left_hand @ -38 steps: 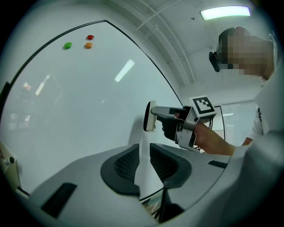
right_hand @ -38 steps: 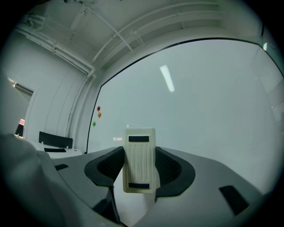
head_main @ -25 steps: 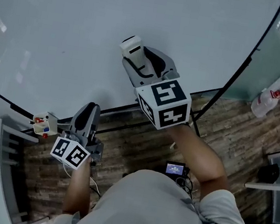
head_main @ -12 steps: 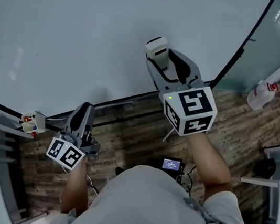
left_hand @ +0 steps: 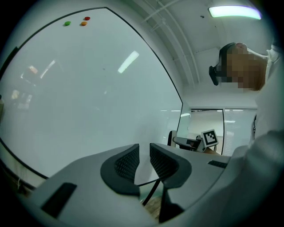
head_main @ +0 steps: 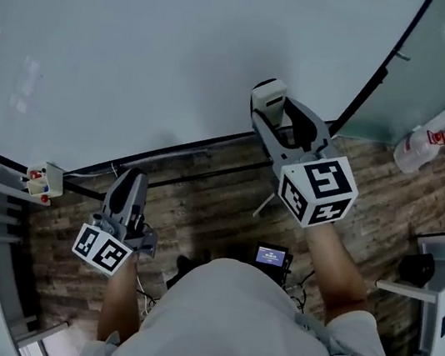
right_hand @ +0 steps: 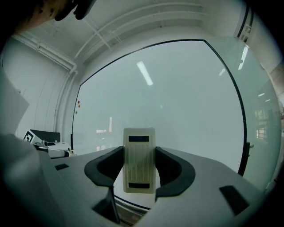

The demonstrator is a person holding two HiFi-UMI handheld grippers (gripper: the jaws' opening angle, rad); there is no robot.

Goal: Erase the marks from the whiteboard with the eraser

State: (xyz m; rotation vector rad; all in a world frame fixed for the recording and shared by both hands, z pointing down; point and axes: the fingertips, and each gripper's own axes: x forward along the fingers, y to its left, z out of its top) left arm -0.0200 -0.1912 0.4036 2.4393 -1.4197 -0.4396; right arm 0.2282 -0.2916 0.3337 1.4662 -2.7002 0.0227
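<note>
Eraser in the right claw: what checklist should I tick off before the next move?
1. The right claw clamps the eraser: ok.
2. The left claw is empty, jaws narrowly apart: ok.
3. The whiteboard is wiped clean: cannot tell; no strokes show, only faint specks.
4. The eraser touches the whiteboard: cannot tell.
5. The coloured magnets sit at the board's corner, far from the eraser: ok.

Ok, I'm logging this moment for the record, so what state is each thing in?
Whiteboard: no marks visible.
Eraser: upright, clamped between jaws.
Right gripper: shut on the eraser.
Left gripper: jaws slightly apart, empty.
</note>
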